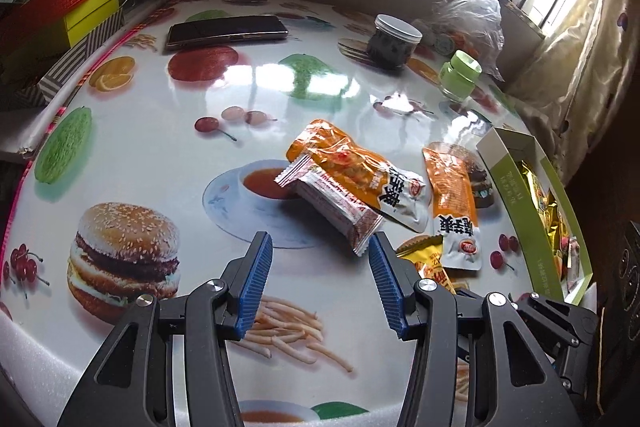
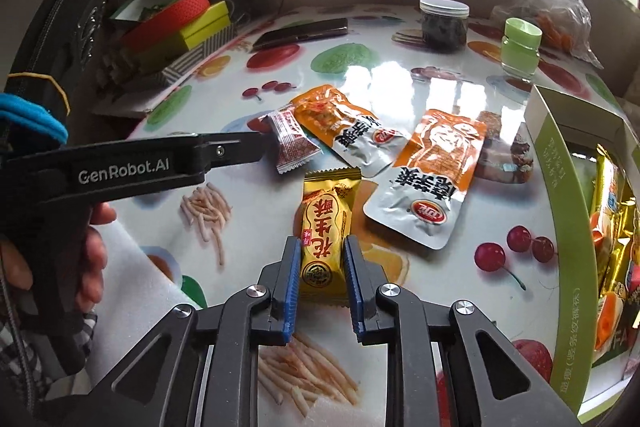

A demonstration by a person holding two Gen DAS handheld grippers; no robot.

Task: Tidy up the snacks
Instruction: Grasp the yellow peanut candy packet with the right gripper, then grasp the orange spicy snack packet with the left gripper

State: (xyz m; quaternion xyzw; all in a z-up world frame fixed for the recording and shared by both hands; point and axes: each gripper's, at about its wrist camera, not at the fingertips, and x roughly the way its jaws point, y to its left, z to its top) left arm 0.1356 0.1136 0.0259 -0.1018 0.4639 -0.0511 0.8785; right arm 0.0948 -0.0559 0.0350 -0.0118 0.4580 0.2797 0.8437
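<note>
Snacks partly boxed, four packets left on the tabletop

Right gripper (image 2: 322, 269) has its blue fingers (image 2: 292, 279) closed on the near end of the yellow peanut-candy packet (image 2: 326, 227), which lies on the tabletop (image 2: 400, 79) and runs straight out ahead of the fingertips. Whether it is lifted clear of the surface I cannot tell. Beyond the fingertips and to the right lies an orange-and-white pouch (image 2: 432, 171); further ahead is a second orange pouch (image 2: 340, 123), with a small red-and-white packet (image 2: 292, 143) lying partly on top of it.

Left gripper (image 1: 320, 267) stands about half open with nothing between its fingers (image 1: 256, 279). The red-and-white packet (image 1: 332, 203) lies just ahead of its right finger, its near end almost at that fingertip, not gripped.

Far to the right of both pairs of fingers sits the green box (image 2: 560, 187), open at the top, with several gold and yellow packets already inside.

As I judge it, the sorting is under way but not finished: some snacks are in the box, one is in the grip and presumably headed there, and three more wait on the tabletop. The jar (image 2: 444, 23), the green-lidded bottle (image 2: 520, 47) and the phone (image 2: 304, 31) stand well beyond the fingers and seem no part of the job.
</note>
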